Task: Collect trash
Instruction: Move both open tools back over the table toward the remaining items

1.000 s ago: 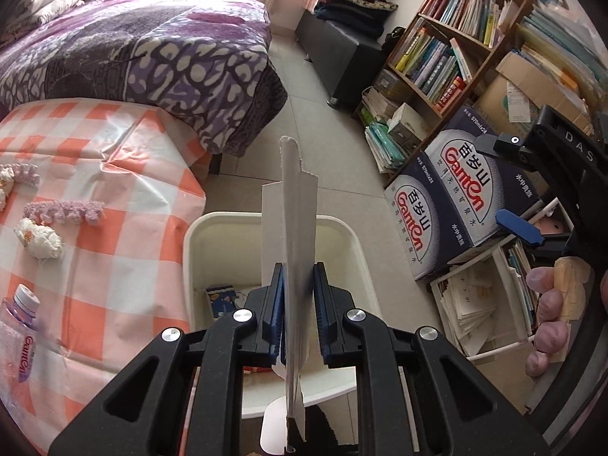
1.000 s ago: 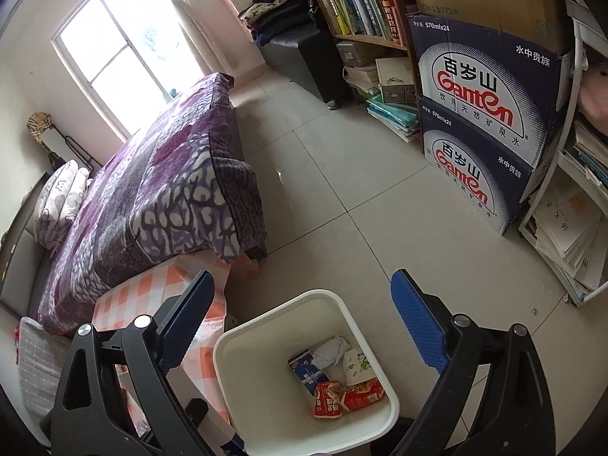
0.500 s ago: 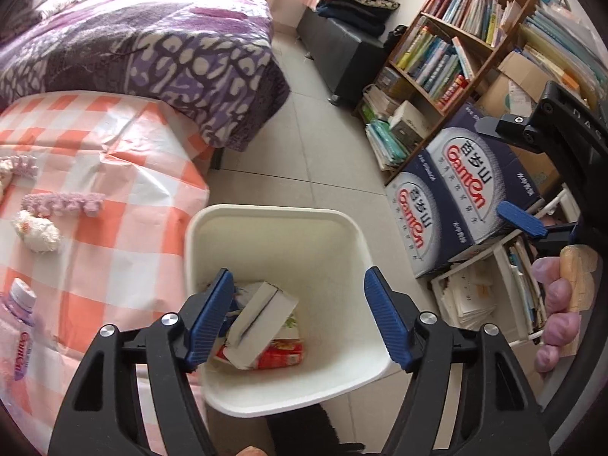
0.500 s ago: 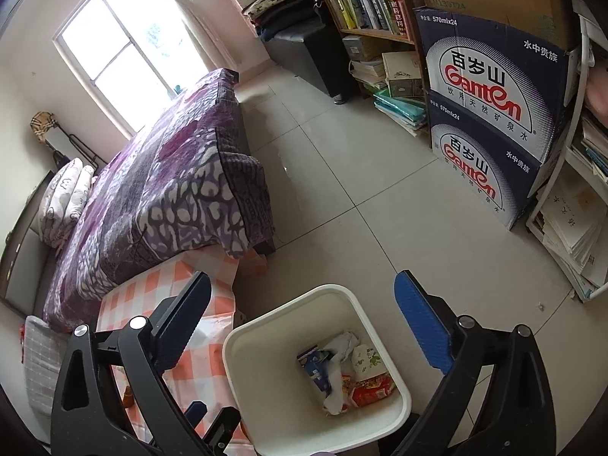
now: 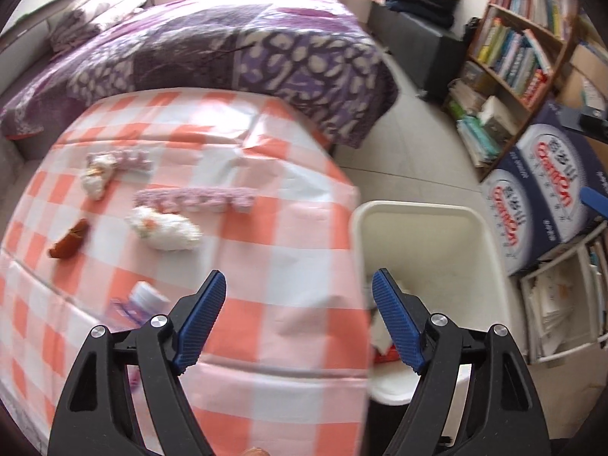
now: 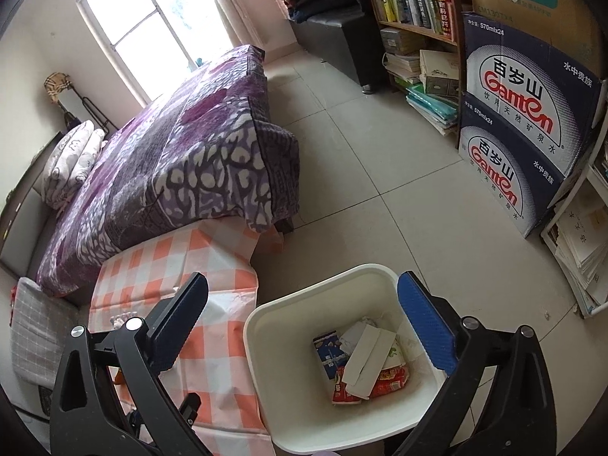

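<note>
My left gripper (image 5: 298, 285) hangs over the right part of the checked tablecloth (image 5: 273, 228), its jaws opening with nothing between them. On the cloth lie a crumpled white tissue (image 5: 163, 230), a second one (image 5: 97, 174), a brown scrap (image 5: 70, 245), pink fuzzy strips (image 5: 193, 199) and a small bottle (image 5: 138, 304), which is blurred. The white bin (image 5: 418, 212) stands on the floor right of the table. My right gripper (image 6: 304, 285) hovers above the bin (image 6: 258, 326), jaws opening and empty. In the bin a flat white carton (image 6: 366, 361) lies on a blue carton (image 6: 328, 353) and red wrappers (image 6: 391, 376).
A bed with a purple cover (image 6: 182, 152) runs behind the table. Stacked blue water boxes (image 6: 524, 129) and a bookshelf (image 6: 414, 3) line the right wall, with paper stacks (image 6: 581, 250) on a low white rack. Tiled floor (image 6: 361, 174) lies between bed and boxes.
The left gripper let go of the flat white carton, which now lies in the bin. It opened wide and swung left over the table. The right gripper opened a little further.
</note>
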### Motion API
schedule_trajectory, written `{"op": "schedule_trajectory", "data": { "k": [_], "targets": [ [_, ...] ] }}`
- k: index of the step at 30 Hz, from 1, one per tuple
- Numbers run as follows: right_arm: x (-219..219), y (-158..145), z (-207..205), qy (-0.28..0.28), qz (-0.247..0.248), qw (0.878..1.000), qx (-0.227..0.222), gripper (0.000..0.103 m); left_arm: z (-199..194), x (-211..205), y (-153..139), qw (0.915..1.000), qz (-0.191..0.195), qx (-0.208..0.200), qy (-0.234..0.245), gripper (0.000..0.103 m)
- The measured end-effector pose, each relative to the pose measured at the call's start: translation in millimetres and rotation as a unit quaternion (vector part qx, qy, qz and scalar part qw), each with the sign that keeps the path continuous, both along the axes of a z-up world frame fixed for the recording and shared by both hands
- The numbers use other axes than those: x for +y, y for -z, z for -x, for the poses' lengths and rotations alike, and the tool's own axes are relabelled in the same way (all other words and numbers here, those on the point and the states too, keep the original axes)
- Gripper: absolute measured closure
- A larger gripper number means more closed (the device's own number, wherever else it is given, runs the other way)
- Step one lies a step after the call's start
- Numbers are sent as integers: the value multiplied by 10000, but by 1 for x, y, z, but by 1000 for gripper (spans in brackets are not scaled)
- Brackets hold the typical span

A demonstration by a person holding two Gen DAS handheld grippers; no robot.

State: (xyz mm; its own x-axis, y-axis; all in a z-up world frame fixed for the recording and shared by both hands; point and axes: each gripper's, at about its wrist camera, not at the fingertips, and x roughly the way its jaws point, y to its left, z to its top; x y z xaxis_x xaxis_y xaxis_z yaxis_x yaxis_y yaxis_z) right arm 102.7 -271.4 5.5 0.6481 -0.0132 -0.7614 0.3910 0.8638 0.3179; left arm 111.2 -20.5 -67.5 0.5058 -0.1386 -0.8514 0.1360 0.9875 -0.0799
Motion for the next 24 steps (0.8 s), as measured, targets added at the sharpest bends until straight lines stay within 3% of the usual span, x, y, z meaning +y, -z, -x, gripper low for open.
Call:
{"op": "schedule_trajectory", "data": {
  "k": [5, 10, 15, 19, 24],
  "targets": [
    [35, 3, -10, -392, 114, 9991, 96, 7, -18, 55, 4, 9982, -259, 188, -500, 26],
    [79, 13, -23, -980, 171, 9947, 267, 7, -37, 122, 5, 9936, -230, 335, -1055, 26],
    [130, 28, -39, -1626, 249, 9852, 474, 7, -51, 170, 17, 9894, -594, 520, -1215, 26],
    [177, 45, -55, -2399, 223, 9685, 625, 7, -57, 200, 25, 9901, -625, 650, -1074, 26],
    [236, 75, -72, -3367, 473, 9361, 899, 7, -60, 215, 42, 9900, -1035, 782, -561, 26]
  ]
}}
